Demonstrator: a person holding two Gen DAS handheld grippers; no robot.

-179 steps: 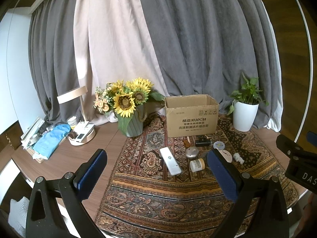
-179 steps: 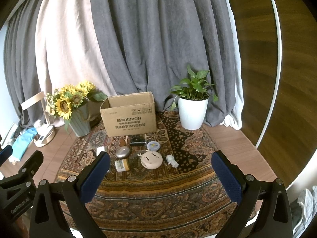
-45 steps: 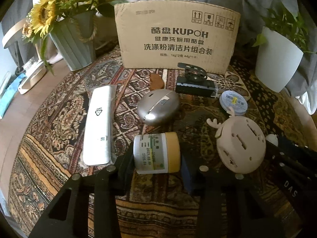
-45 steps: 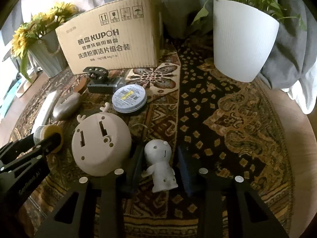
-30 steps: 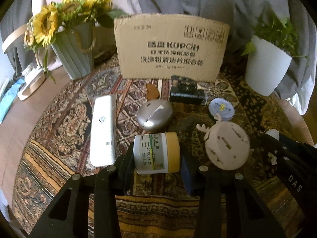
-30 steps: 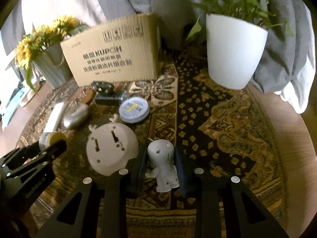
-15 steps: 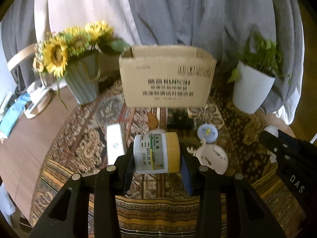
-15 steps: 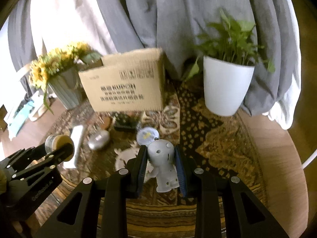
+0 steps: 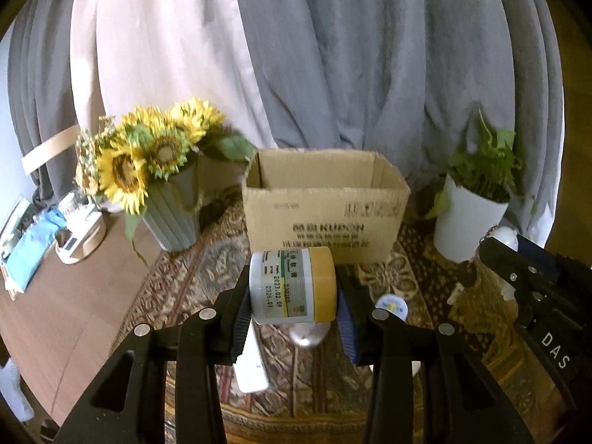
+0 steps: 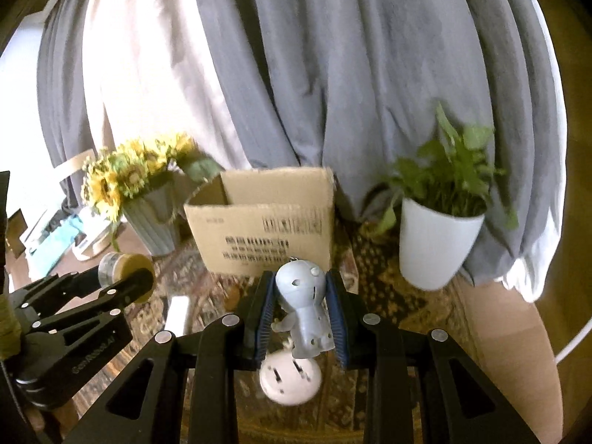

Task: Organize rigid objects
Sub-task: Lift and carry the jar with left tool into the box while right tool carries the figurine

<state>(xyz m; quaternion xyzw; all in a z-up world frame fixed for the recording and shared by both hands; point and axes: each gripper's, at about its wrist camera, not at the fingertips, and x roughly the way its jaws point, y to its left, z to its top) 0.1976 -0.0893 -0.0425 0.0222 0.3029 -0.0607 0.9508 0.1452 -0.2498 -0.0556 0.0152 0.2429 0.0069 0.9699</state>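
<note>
Grey and pale curtains hang behind a patterned rug [image 9: 192, 288] where an open cardboard box [image 9: 325, 218] stands, evidently the bin for loose items. Left of the box front, the left gripper [image 9: 293, 296] clamps a yellow-lidded jar [image 9: 292, 285] sideways, raised above the rug, likely to clear the box wall. Rightward, the right gripper [image 10: 301, 314] pinches a small white figurine [image 10: 305, 310] upright before the box.
</note>
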